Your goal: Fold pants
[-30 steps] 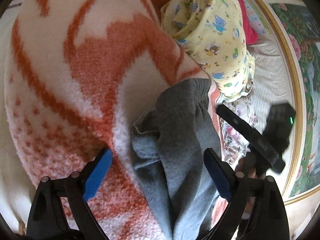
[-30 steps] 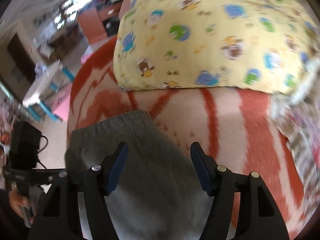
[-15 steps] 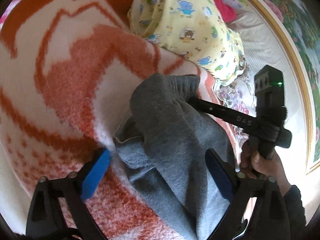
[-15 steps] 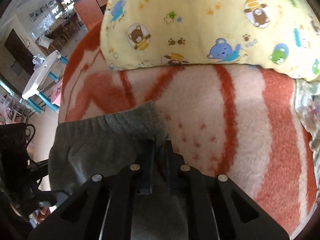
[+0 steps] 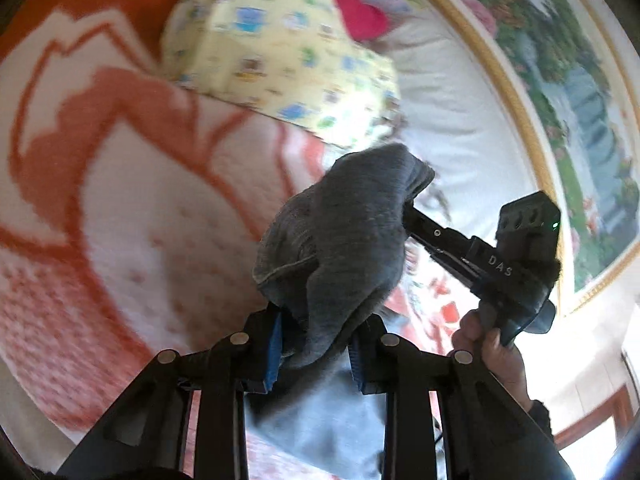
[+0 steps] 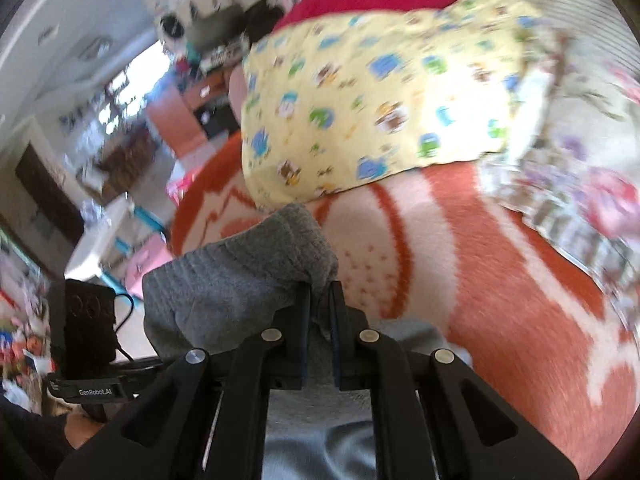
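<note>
The grey pants [image 5: 340, 240] hang bunched between both grippers, lifted above the orange-and-white blanket [image 5: 132, 200]. My left gripper [image 5: 316, 344] is shut on one part of the waistband; its blue pads press the cloth from both sides. My right gripper [image 6: 319, 312] is shut on the ribbed waistband of the grey pants [image 6: 248, 276]. In the left wrist view the right gripper's black body [image 5: 492, 264] reaches into the pants from the right, held by a hand. The rest of the pants droops below, out of view.
A yellow bear-print pillow [image 5: 276, 56] lies at the head of the blanket, with a red cloth [image 5: 356, 4] behind it. A floral sheet [image 6: 572, 184] lies to the right. A framed picture [image 5: 576, 92] is on the wall. Room furniture [image 6: 120, 152] stands beyond the bed's left edge.
My left gripper has shut on the pants; it was open half a second ago. Both grippers have lifted the waistband off the blanket. The right gripper shut about half a second ago.
</note>
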